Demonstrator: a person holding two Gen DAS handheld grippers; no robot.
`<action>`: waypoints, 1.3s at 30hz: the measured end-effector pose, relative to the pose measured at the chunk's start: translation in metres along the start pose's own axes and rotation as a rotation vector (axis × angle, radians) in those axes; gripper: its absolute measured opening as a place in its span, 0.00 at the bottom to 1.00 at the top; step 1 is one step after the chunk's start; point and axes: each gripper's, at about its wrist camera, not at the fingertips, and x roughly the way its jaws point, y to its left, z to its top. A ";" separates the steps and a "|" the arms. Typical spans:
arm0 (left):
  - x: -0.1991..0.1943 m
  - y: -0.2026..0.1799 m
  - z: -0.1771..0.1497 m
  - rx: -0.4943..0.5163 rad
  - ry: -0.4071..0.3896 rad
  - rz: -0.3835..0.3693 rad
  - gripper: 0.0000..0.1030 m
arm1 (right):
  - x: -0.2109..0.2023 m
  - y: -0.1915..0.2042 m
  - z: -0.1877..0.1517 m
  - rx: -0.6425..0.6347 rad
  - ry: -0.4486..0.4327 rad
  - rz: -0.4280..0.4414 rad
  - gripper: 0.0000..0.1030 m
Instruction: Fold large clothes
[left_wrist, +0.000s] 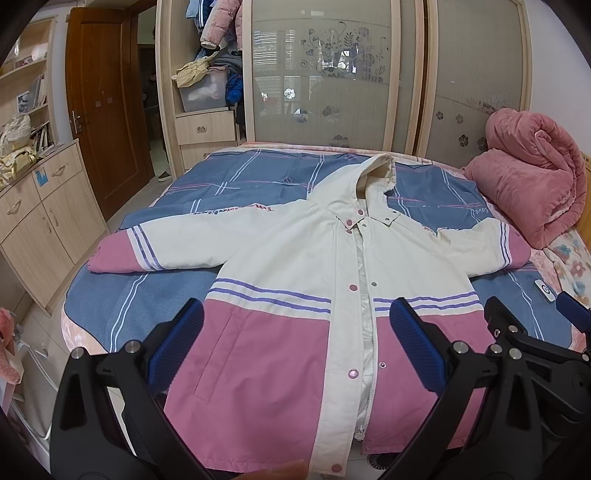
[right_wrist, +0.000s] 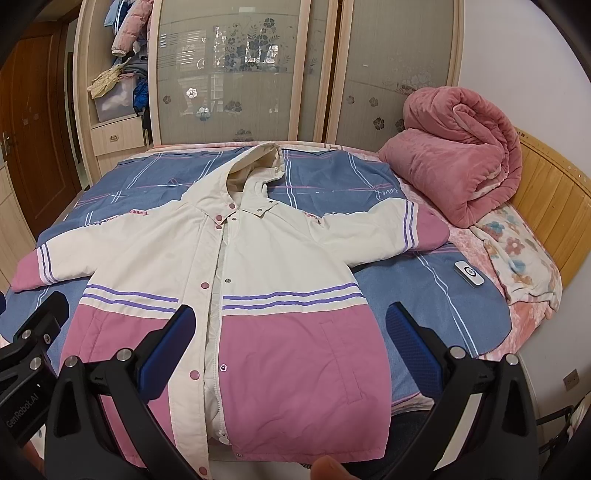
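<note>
On the bed (left_wrist: 147, 295), going left to right, we count one jacket (left_wrist: 295, 295) lying flat, front up, with two sleeves spread wide, one hood pointing at the wardrobe (left_wrist: 369, 74), one rolled pink blanket (left_wrist: 528, 177) at the far right and one small white remote (right_wrist: 469, 273) beside the right sleeve. Both of our tools hang over the hem with nothing in them: the left hand-held gripper (left_wrist: 295, 347) gapes wide, and the right hand-held gripper (right_wrist: 291, 347) likewise. We would judge the first fold best begun by pinching a sleeve at its pink cuff and laying it straight across the chest, keeping the body smooth.
</note>
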 end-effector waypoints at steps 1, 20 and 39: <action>0.000 0.000 0.000 0.000 0.000 0.000 0.98 | 0.000 0.000 0.000 0.000 0.000 0.000 0.99; 0.015 0.006 -0.005 -0.003 0.032 -0.010 0.98 | 0.011 -0.002 -0.010 0.005 0.012 -0.003 0.99; 0.063 -0.002 -0.016 0.005 0.153 -0.018 0.98 | 0.046 -0.003 -0.011 0.001 0.092 -0.013 0.99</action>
